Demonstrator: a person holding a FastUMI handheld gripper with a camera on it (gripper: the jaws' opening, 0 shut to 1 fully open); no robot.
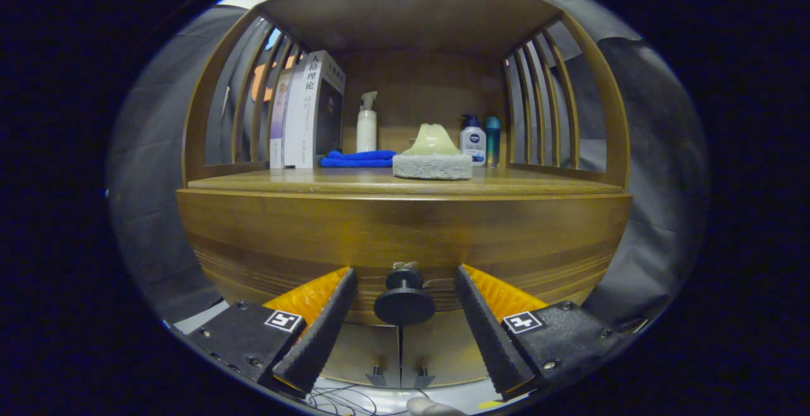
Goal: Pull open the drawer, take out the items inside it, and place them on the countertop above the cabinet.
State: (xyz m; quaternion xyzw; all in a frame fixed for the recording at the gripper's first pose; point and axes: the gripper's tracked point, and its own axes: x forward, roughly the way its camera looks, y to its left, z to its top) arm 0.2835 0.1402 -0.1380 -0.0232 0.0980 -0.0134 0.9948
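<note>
While I'm holding level with the cabinet front, my fingers (405,321) are sitting spread apart on either side of the drawer knob (404,299), with a clear gap on each side and neither one touching it. I'm looking at the dark round knob right between them, sticking out from the wooden drawer front (405,232), which is sitting flush and closed, so whatever is inside is hidden from me. Just above the drawer I'm seeing the counter (266,182) running across, under a slatted wooden hutch. On it, straight beyond the fingers, a pale sponge block (432,166) is lying with a yellowish lump (431,140) resting on top. Beside it on the left, a folded blue cloth (359,159) is lying flat, with a white spray bottle (366,123) standing behind it and some upright books (308,112) leaning near the slats. On the other side I'm picking out a pump bottle (473,138) and a teal tube (493,138) standing together.
</note>
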